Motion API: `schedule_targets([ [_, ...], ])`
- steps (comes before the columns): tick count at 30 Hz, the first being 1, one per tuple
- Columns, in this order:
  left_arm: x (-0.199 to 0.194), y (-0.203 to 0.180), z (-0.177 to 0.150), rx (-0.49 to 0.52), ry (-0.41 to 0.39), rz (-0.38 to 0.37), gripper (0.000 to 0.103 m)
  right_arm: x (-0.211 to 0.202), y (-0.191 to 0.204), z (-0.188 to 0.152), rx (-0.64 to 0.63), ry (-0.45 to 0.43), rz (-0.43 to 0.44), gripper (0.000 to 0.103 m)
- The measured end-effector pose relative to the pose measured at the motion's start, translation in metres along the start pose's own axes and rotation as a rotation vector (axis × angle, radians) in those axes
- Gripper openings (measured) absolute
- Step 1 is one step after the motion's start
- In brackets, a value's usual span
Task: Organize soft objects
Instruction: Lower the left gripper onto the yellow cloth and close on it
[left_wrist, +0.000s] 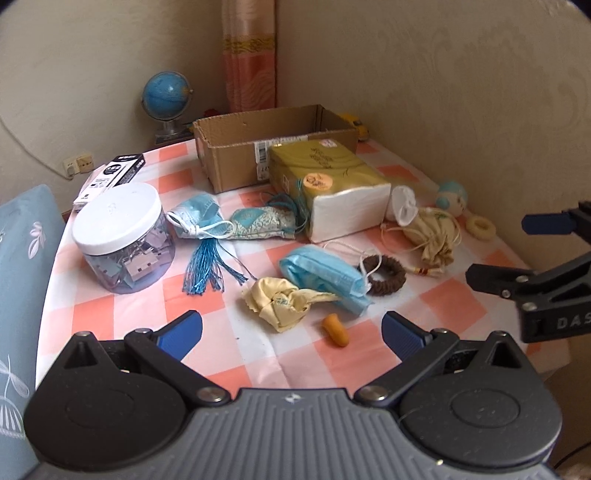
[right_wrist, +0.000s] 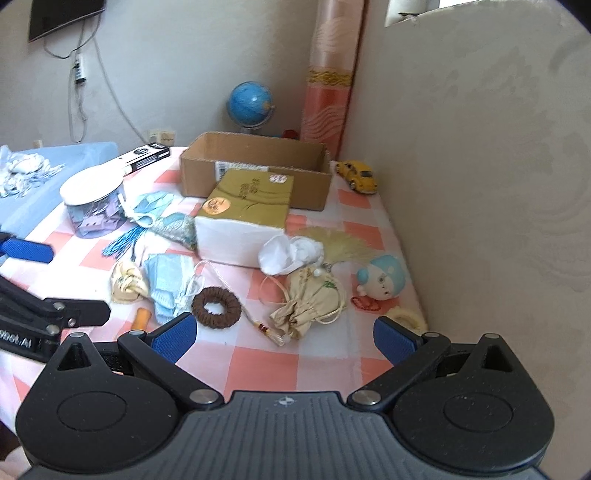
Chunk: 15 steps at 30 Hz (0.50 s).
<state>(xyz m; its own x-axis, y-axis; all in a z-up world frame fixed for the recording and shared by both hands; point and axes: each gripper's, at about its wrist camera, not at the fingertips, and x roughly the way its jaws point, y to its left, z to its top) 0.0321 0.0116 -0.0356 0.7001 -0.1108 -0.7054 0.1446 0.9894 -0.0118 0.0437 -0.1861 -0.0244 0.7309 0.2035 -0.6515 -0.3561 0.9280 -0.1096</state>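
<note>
Left wrist view: both hand-held grippers, left (left_wrist: 291, 332) & right (right_wrist: 284, 338), spread wide, empty; face masks (left_wrist: 325, 278), scrunchie (left_wrist: 384, 275), pouches scattered on worktop (left_wrist: 461, 299); cardboard box (left_wrist: 273, 147) appears empty — sorting apparently not begun.

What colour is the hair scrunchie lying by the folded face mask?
Dark brown. The scrunchie shows best in the right wrist view, beside the light blue mask.

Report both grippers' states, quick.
Left gripper: open, fingers spread, holding nothing.
Right gripper: open, fingers spread, holding nothing.
</note>
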Motion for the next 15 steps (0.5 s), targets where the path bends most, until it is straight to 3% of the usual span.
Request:
schedule_targets([
  [8,0.023,0.017,-0.001,0.046,0.005,-0.005,0.102,0.032,-0.002,-0.021,-0.035,0.073,0.072,0.103],
  [15,0.038,0.028,0.003,0.062,0.015,-0.039,0.091,0.054,-0.002,-0.032,-0.036,0.12,0.114,0.103],
])
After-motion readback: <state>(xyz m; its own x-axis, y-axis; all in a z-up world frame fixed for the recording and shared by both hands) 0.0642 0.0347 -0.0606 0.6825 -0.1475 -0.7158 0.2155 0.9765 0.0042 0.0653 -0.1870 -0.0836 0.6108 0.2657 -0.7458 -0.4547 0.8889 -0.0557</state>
